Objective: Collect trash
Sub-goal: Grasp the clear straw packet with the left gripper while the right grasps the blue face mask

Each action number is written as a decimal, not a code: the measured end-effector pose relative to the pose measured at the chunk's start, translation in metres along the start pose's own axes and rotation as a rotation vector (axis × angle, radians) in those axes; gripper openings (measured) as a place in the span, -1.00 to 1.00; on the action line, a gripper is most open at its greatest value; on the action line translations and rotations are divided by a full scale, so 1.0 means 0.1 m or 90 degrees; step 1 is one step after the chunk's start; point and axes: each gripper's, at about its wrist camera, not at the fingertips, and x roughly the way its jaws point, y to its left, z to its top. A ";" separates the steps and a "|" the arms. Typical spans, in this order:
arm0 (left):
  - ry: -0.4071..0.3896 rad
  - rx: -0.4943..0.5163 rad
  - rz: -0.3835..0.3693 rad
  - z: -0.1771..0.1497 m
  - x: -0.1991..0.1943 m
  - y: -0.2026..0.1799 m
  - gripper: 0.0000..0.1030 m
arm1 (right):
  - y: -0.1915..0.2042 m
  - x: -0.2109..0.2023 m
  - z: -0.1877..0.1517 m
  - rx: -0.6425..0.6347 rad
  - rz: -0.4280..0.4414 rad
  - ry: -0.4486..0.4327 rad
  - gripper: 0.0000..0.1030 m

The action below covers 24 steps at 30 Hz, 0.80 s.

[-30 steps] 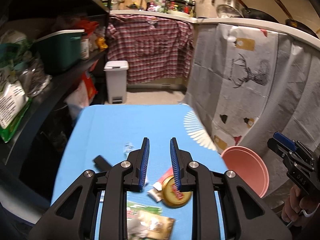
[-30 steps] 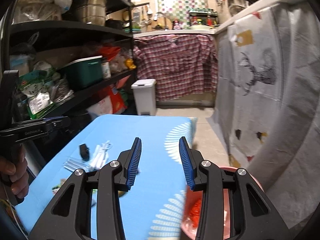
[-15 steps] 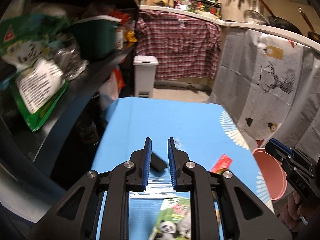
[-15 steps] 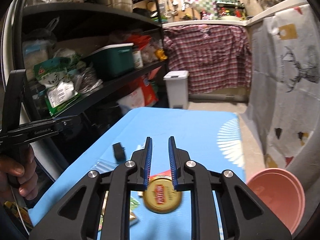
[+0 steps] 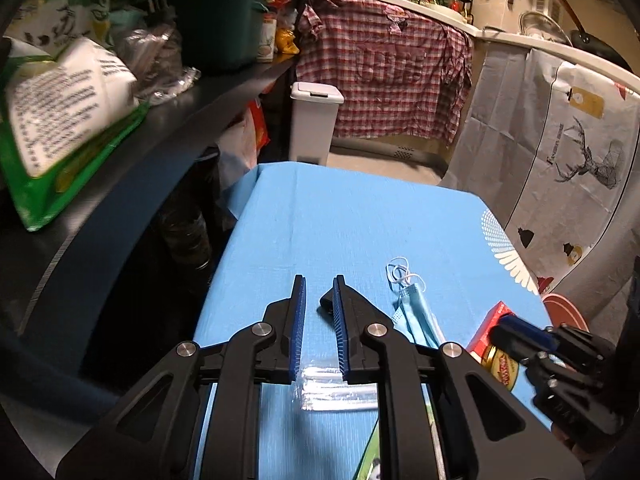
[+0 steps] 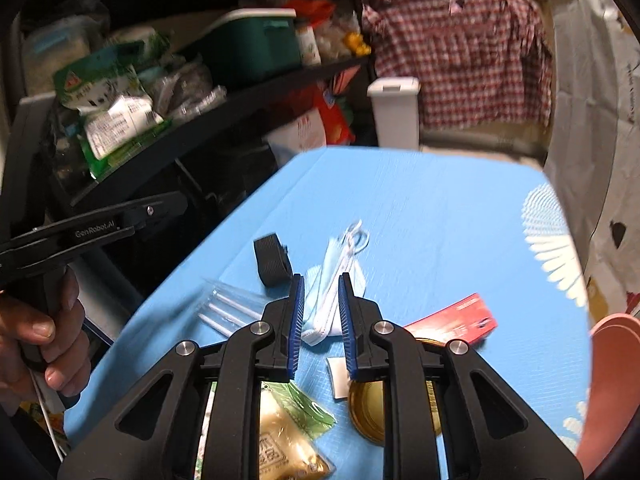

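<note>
Trash lies scattered on the blue tablecloth [image 6: 440,208] ahead of both your grippers. Your left gripper [image 5: 318,300] has its fingers slightly parted with nothing between them; the clear plastic sleeve [image 5: 338,390] sits below their tips, a black clip [image 5: 326,303] pokes out just past the right finger, and the blue face mask [image 5: 414,312] is just beside it to the right. Your right gripper [image 6: 322,304] is likewise narrowly parted and empty, hanging over the face mask [image 6: 340,272]. The red packet [image 6: 456,318] and gold jar lid [image 6: 366,412] lie to its right, near the pink bowl [image 6: 610,380].
</note>
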 end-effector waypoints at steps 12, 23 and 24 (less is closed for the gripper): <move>0.059 0.002 -0.034 -0.04 0.58 0.04 -0.47 | 0.04 0.42 -0.11 -0.008 0.018 0.097 -0.50; 0.102 0.011 -0.045 -0.16 0.89 0.02 -0.24 | 0.04 0.55 -0.15 -0.016 0.002 0.119 -0.52; 0.105 0.011 -0.047 -0.17 0.90 0.03 -0.29 | 0.05 0.55 -0.15 -0.018 0.004 0.120 -0.57</move>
